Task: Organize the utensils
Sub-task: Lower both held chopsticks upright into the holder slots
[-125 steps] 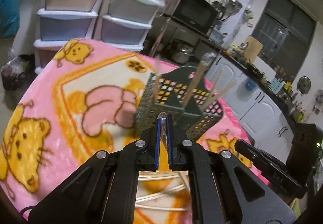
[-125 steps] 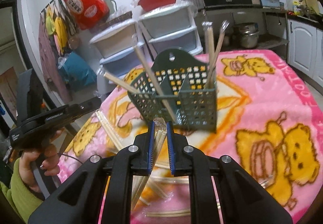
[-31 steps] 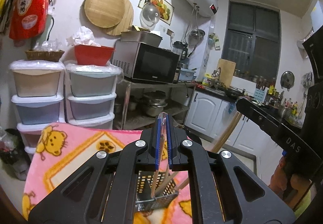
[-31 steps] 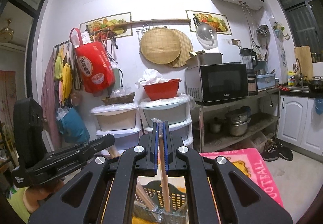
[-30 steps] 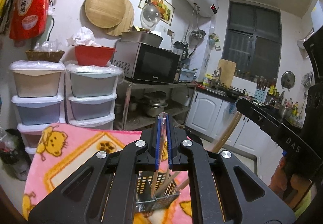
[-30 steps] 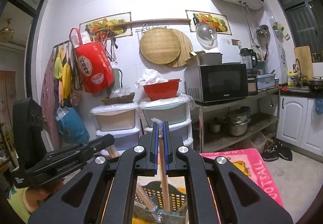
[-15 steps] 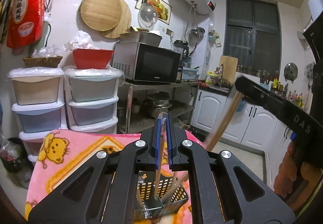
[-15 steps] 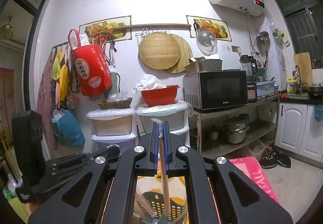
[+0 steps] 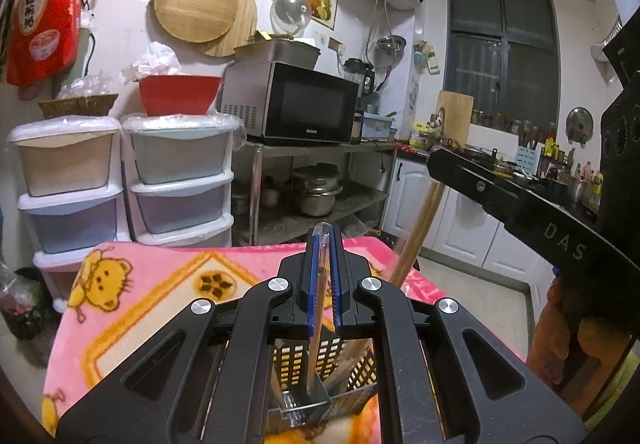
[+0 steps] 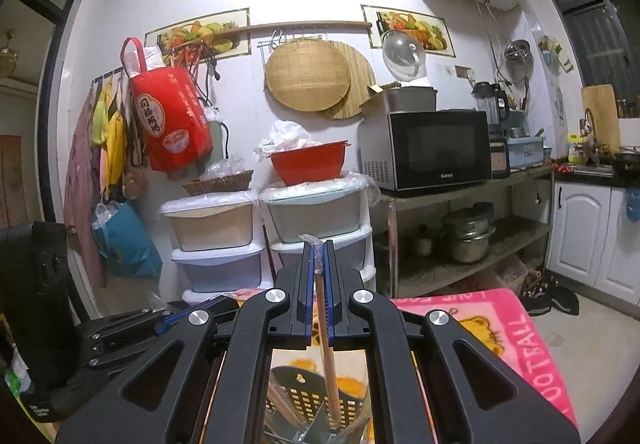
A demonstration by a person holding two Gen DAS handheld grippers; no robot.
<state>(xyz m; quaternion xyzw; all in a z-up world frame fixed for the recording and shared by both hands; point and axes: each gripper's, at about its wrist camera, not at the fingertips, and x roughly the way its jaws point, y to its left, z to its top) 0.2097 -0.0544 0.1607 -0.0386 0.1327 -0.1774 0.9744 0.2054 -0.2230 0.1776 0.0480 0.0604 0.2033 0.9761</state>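
Note:
My left gripper (image 9: 323, 244) is shut on a wrapped wooden chopstick (image 9: 315, 348) that hangs down into the dark green perforated utensil basket (image 9: 304, 400) right below it. My right gripper (image 10: 318, 256) is shut on another wrapped chopstick (image 10: 330, 364), whose lower end reaches into the same basket (image 10: 296, 384). In the left wrist view the right gripper (image 9: 436, 159) shows at the right with its chopstick (image 9: 416, 236) slanting down toward the basket. The left gripper's body (image 10: 120, 332) shows low left in the right wrist view. Other chopsticks stand in the basket.
The basket sits on a table under a pink cartoon blanket (image 9: 132, 308). Behind stand stacked plastic drawers (image 9: 120, 179), a red bowl (image 9: 180, 93), a microwave (image 9: 296, 107) on a metal shelf with pots, and white cabinets (image 10: 592, 236).
Both grippers lifted their chopsticks from the table and turned them upright over the basket. In the last half second both sank a little, the chopstick ends going deeper into the basket.

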